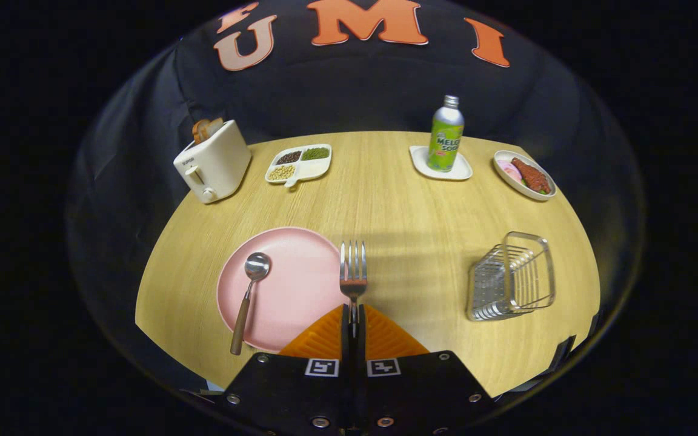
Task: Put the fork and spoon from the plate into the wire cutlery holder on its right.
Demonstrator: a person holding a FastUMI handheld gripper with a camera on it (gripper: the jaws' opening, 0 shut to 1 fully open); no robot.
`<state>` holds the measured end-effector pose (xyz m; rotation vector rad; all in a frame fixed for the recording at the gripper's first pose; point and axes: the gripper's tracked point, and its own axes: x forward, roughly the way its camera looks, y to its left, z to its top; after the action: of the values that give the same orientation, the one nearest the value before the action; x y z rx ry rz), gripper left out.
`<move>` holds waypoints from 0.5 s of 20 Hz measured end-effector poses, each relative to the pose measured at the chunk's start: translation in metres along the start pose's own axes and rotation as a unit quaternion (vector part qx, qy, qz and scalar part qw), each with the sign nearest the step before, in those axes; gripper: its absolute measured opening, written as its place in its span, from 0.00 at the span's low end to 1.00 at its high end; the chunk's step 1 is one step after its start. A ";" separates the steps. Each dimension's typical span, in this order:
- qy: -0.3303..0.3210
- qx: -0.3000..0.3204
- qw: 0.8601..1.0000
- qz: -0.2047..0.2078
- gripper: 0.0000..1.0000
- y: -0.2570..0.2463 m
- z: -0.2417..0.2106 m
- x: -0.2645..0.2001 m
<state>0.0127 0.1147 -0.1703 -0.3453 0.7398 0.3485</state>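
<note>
**Kid:** What is your hand-held gripper (353, 318) doing?

**Me:** My two orange fingers (325, 339) are squeezed together on the fork (353, 272). I hold it by its handle. The prongs point away from me, to 12 o'clock.

**Kid:** Where is the fork?

**Me:** It is up off the table (385, 194), just past my fingers, over the right rim of the pink plate (300, 284).

**Kid:** And the spoon?

**Me:** The spoon (247, 297) lies on the plate, at about 10 o'clock from my fingers. Its brown handle sticks out over the near rim.

**Kid:** Where is the wire cutlery holder (511, 275)?

**Me:** At about 2 o'clock from my fingers, well apart from the plate. It lies tipped over on its side.

**Kid:** What is far away?

**Me:** A toaster (212, 162) with bread at 11 o'clock, a tray of beans (299, 163) beside it, a soda bottle (446, 134) on a small white dish (464, 172) at 1 o'clock, and a bowl of food (525, 175) right of that.
</note>
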 end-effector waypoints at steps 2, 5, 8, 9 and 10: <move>-0.004 0.004 1.000 -0.007 0.02 -0.022 0.012 -0.017; 0.003 0.001 1.000 -0.022 0.02 -0.056 0.024 -0.036; 0.015 -0.018 0.998 -0.050 0.03 -0.093 0.034 -0.048; 0.024 -0.025 0.998 -0.056 0.03 -0.103 0.034 -0.052; 0.035 -0.031 0.997 -0.062 0.02 -0.111 0.034 -0.055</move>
<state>0.0422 0.0203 -0.0886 -0.4610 0.7730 0.2438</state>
